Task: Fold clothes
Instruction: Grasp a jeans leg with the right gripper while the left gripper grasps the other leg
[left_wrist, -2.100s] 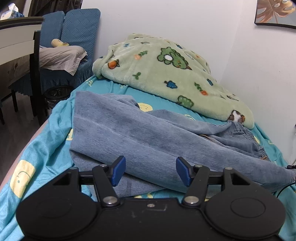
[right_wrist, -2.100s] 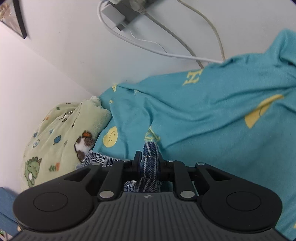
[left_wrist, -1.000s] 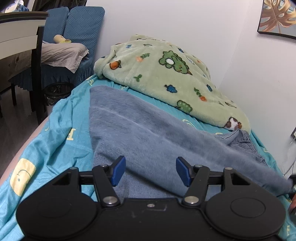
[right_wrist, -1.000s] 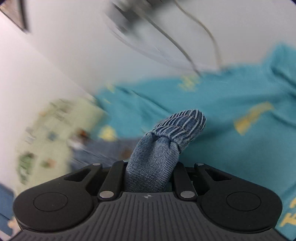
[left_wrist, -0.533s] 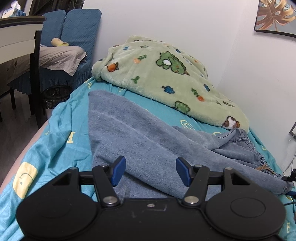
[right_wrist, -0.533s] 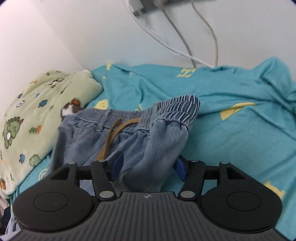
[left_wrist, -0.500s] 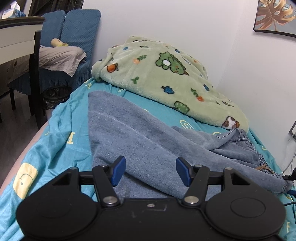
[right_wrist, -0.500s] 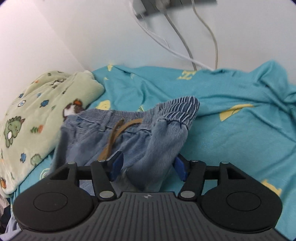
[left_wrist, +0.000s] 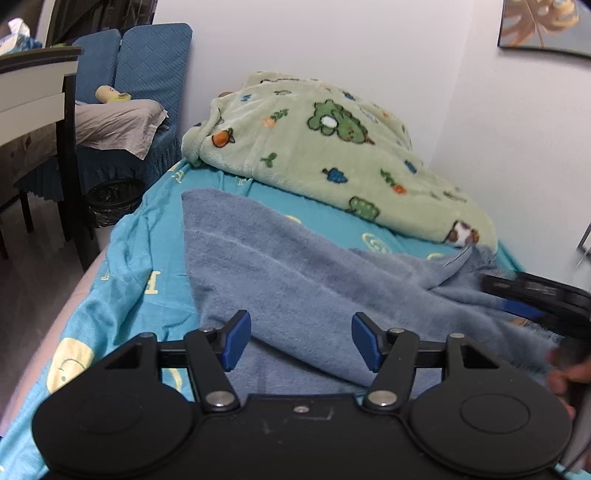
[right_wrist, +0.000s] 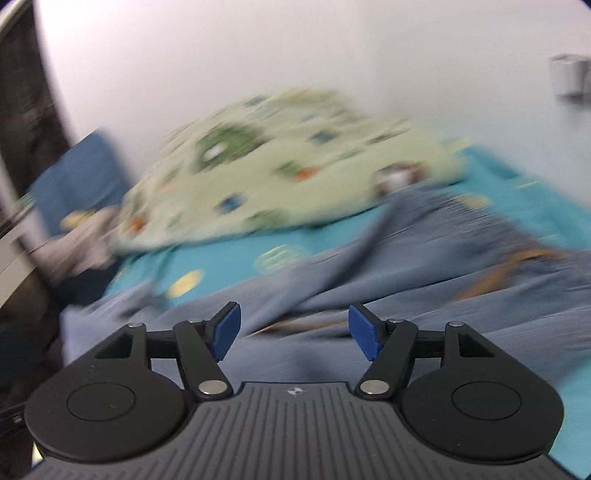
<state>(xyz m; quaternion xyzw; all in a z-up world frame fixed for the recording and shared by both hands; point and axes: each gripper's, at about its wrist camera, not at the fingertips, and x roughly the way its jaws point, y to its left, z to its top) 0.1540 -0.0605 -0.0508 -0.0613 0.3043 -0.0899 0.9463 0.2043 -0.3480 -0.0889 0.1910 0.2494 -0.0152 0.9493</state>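
Blue jeans (left_wrist: 295, 273) lie spread across the teal bed sheet (left_wrist: 125, 266), legs toward the left, waist toward the right. My left gripper (left_wrist: 301, 341) is open and empty just above the near edge of the jeans. My right gripper (right_wrist: 294, 332) is open and empty over the jeans (right_wrist: 424, 295), whose brown drawstring (right_wrist: 498, 273) shows at the right. That view is motion-blurred. The right gripper also shows in the left wrist view (left_wrist: 535, 306) over the waist end.
A green cartoon blanket (left_wrist: 325, 147) is heaped at the back of the bed against the wall. A blue chair (left_wrist: 140, 88) with grey cloth, a dark table (left_wrist: 40, 85) and a bin (left_wrist: 114, 199) stand left of the bed.
My right gripper has let go of the jeans' waistband, opened, and swung left over the jeans. The jeans now lie flatter. The left gripper has stayed open in place.
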